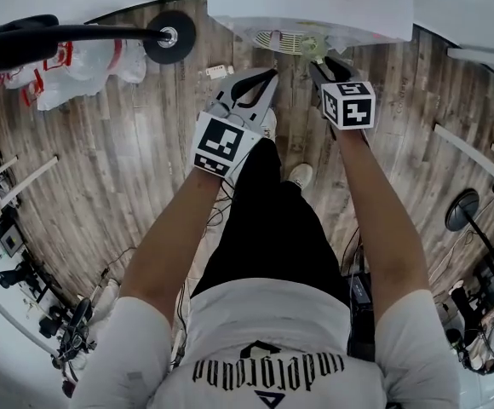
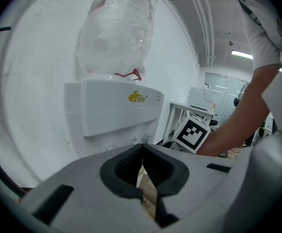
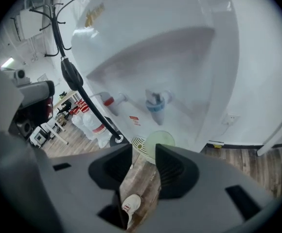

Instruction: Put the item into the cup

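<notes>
A pale green cup (image 3: 159, 142) stands on the white drip tray (image 3: 139, 143) of a water dispenser, under its blue tap (image 3: 155, 106). My right gripper (image 3: 143, 166) points at the cup from just in front, jaws open with a clear gap and nothing between them. In the head view that gripper (image 1: 324, 60) reaches to the cup (image 1: 309, 46) at the dispenser's foot. My left gripper (image 1: 272, 75) is held beside it to the left. In its own view the left gripper (image 2: 142, 152) has its tips touching, shut and empty. No loose item shows.
The white dispenser (image 2: 116, 110) carries a plastic-wrapped bottle (image 2: 114, 33); a red tap (image 3: 109, 101) sits left of the blue one. A black coat stand (image 1: 169, 34) and wrapped water bottles (image 1: 85, 62) are on the wooden floor at the left. The person's shoes are below the grippers.
</notes>
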A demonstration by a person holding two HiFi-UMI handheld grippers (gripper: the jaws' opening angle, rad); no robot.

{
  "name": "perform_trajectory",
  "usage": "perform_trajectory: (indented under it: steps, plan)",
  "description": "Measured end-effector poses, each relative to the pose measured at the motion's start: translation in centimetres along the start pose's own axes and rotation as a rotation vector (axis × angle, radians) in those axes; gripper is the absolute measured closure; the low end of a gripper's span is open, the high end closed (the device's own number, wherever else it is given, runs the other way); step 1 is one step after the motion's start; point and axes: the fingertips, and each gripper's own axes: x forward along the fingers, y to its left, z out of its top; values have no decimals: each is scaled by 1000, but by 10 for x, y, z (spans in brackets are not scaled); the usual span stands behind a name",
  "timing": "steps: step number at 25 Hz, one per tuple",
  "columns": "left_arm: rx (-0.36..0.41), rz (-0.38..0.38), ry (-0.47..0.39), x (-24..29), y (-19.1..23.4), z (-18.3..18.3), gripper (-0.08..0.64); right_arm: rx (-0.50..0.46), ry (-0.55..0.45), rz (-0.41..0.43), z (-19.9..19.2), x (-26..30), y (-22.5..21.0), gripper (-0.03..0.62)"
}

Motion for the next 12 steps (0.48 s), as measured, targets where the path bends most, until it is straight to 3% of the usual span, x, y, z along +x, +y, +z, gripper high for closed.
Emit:
perform_trajectory:
  steps: [7,12]
  plan:
    - [38,8,-32,-36,-40,43,552,-83,-104,22,20,-89,36,442]
    - [13,29,-89,-73,-76,80,552,-121,-218,40,38,-172,63,468]
